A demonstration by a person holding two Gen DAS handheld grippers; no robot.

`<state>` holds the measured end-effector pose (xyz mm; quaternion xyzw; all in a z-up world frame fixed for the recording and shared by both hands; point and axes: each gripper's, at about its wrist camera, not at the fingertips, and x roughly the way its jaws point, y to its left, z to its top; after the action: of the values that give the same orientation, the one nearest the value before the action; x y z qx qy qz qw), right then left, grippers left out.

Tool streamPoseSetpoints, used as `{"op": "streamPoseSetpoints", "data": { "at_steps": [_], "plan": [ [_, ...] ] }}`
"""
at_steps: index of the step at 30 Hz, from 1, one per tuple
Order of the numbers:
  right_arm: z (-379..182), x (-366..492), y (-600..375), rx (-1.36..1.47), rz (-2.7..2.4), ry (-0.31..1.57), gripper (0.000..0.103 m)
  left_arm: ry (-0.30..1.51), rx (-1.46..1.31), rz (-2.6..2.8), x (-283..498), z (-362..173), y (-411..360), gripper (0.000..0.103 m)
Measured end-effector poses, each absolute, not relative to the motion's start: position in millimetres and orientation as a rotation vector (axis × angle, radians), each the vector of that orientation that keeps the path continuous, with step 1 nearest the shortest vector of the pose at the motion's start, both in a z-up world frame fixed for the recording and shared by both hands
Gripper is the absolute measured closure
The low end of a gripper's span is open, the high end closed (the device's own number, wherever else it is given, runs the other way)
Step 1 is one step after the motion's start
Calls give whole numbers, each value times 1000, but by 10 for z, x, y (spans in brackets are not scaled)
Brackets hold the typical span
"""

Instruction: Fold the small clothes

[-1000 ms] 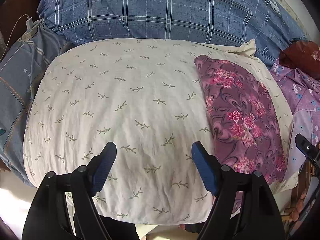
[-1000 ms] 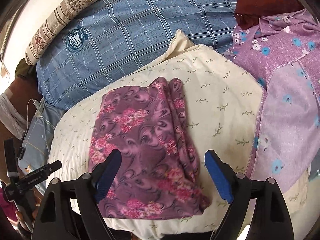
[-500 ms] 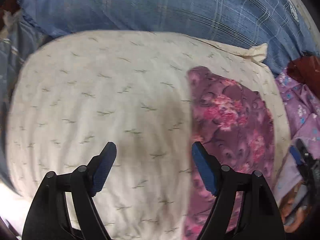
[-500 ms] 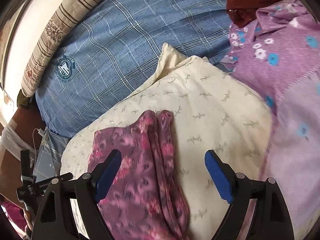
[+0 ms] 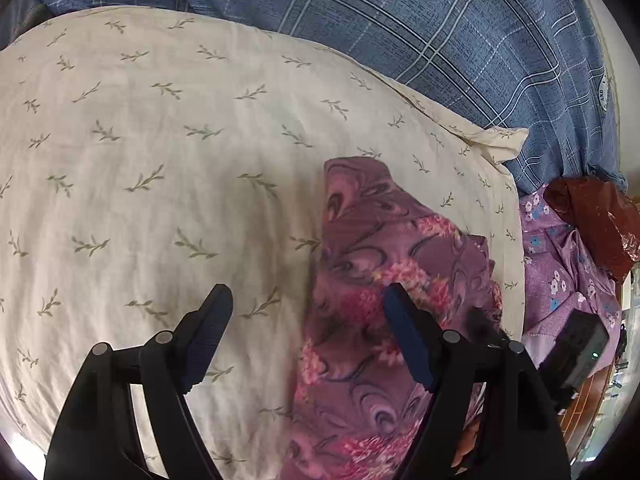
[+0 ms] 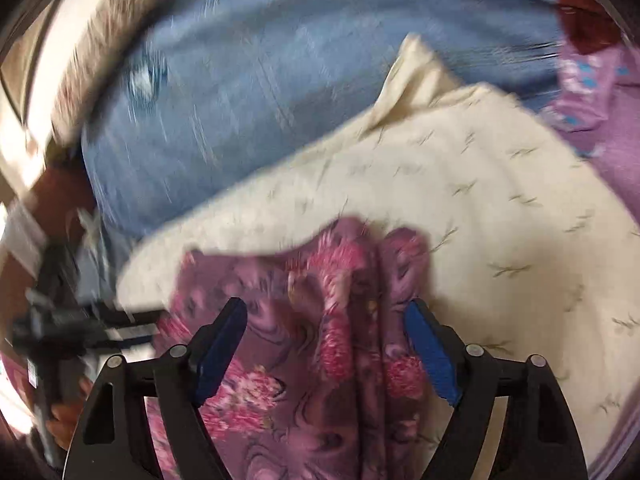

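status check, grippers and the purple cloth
Left gripper open, right gripper open, neither gripping. Purple floral garment folded on cream pillow. Nothing in the way.

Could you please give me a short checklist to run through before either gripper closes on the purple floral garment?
1. Left gripper open: ok, jaws spread wide.
2. Right gripper open: ok, jaws spread, nothing between the pads.
3. Purple floral garment lying on the cream pillow: ok, partly folded, on the pillow's right side.
4. Left gripper lined up on the garment: not ok, it straddles the garment's left edge, one finger over bare pillow.
5. Right gripper lined up on the garment: ok, cloth fills the gap between its fingers.
6. Right wrist view sharp enough to judge contact: cannot tell, heavy motion blur.
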<state>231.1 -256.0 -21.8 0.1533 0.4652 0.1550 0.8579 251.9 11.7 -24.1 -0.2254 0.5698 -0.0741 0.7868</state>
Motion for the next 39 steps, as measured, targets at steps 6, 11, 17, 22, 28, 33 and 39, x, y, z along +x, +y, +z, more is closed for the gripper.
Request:
{"op": "streamPoseSetpoints", "data": {
  "at_steps": [6, 11, 17, 22, 28, 33, 39],
  "plan": [
    [10, 2134, -2748, 349, 351, 820, 85, 1176, -402, -156, 2594, -135, -126, 25],
    [-344, 2315, -2867, 398, 296, 935, 82, 1216, -267, -124, 2716, -330, -350, 24],
    [-117, 1932, -3021, 452, 325, 897, 64, 1168, -318, -218, 2261, -51, -120, 25],
    [-243, 1636, -2995, 498, 371, 904, 52, 1237, -362, -359, 1819, -282, -267, 25],
    [-165, 1397, -2847, 341, 301, 879, 60, 1208, -235, -274, 1627, -307, -456, 23],
    [-73, 1183, -2920, 377, 350, 901, 48, 1124, -156, -242, 1414, -89, -513, 23],
    [-298, 924, -2908, 382, 349, 948, 40, 1117, -123, -253, 1284, -81, -605, 23]
  ]
}}
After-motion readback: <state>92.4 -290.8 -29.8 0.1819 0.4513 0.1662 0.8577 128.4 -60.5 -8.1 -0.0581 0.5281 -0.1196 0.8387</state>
